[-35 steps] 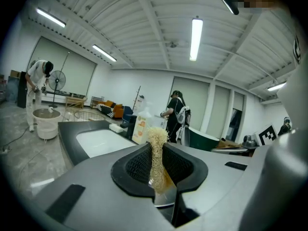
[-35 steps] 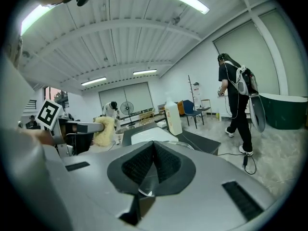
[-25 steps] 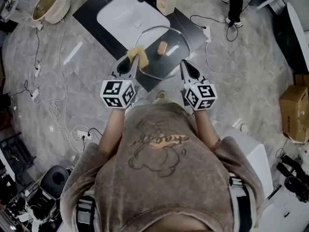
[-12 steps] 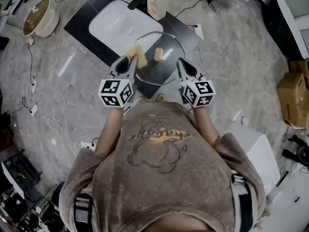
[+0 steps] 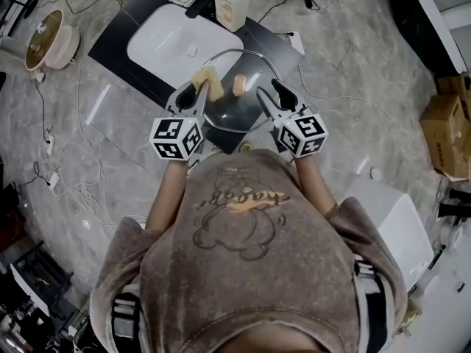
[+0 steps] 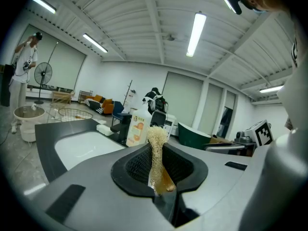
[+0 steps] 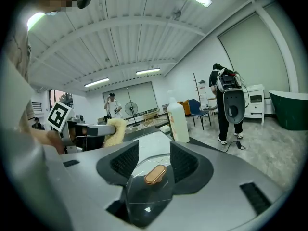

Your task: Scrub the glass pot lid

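Glass pot lid [image 5: 237, 106], loose between the just-opened jaws of the right gripper [image 5: 269, 91], could have been shoved toward twelve o'clock by the scrubber [image 6: 156, 143] pinched in the left gripper [image 5: 196, 95].

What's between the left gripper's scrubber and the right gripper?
The knob of the glass pot lid, in the head view. The right gripper has just opened its fingers; the lid shows in their gap, ungripped.
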`<state>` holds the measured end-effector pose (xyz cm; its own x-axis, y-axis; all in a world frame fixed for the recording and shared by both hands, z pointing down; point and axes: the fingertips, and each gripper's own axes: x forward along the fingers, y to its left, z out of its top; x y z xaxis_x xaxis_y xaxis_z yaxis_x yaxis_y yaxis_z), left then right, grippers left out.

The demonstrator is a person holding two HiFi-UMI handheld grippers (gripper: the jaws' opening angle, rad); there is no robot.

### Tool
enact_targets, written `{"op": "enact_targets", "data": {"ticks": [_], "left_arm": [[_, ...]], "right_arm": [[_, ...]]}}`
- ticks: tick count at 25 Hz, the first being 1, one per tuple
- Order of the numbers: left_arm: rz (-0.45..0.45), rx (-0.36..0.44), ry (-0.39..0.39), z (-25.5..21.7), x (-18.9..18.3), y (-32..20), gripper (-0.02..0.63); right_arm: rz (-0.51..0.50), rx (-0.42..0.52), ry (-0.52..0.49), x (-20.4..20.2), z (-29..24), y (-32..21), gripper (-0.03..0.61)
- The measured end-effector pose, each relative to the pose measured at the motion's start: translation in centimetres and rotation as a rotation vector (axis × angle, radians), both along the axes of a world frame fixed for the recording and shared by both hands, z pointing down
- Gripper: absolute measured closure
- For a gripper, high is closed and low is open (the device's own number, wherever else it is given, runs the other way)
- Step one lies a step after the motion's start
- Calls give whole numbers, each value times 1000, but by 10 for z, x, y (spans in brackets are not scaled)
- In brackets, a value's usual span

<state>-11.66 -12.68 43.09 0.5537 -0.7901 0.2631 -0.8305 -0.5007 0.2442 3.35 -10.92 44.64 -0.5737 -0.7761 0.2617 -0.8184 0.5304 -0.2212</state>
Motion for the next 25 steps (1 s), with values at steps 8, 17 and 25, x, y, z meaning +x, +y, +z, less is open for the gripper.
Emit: {"op": "enact_targets", "data": {"ticks": [8, 17, 25], "left_arm": [[-10, -4, -4, 3, -9, -6, 548], [-23, -8, -10, 4, -20, -5, 548], [-41, -18, -13, 7, -30, -7, 548]], "right_arm": [[-104, -47, 70, -21, 22, -9, 236], [-247, -94, 216, -54, 73, -23, 232], [-316, -133, 315, -71, 114, -37, 230]]}}
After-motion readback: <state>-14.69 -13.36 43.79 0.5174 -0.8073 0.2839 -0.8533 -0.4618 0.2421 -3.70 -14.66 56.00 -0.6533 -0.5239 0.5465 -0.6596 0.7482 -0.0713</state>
